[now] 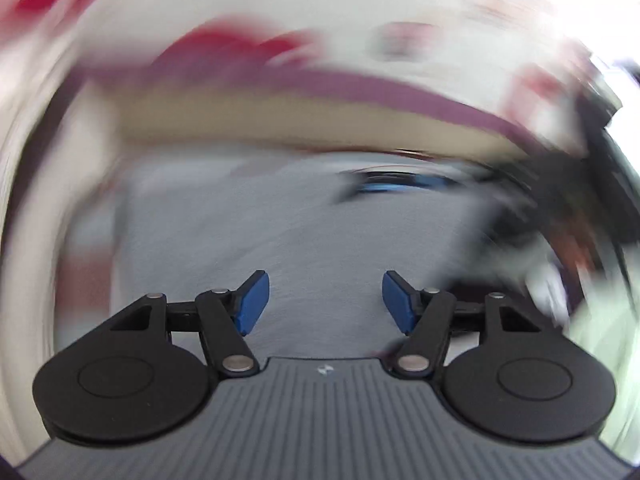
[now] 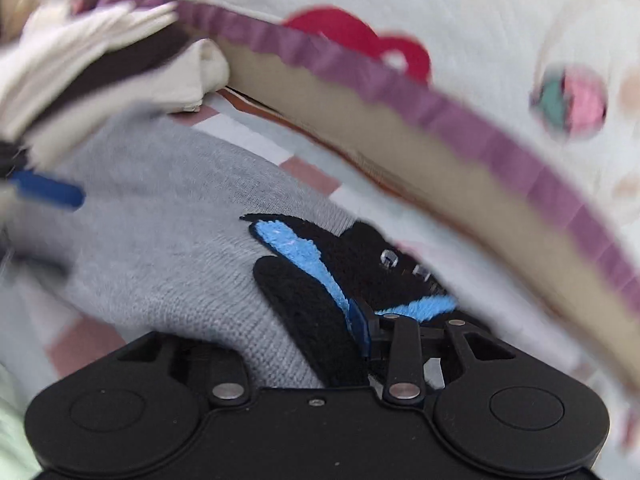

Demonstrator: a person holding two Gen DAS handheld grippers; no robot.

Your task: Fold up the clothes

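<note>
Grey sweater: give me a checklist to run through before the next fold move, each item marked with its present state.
1. Right gripper has the grey sweater between its jaws at the black-and-blue patch: ok.
2. Left gripper gripping fabric: not ok, jaws apart and empty.
3. Sweater lying flat: cannot tell, left view blurred.
4. Purple-edged sheet apart from the sweater: ok.
5. Cream cloth pile off the sweater: cannot tell.

A home bedroom, patterned quilt [image 2: 480, 12] with purple trim, checked bedsheet [image 2: 256, 140], heaped clothes [image 2: 80, 60]
</note>
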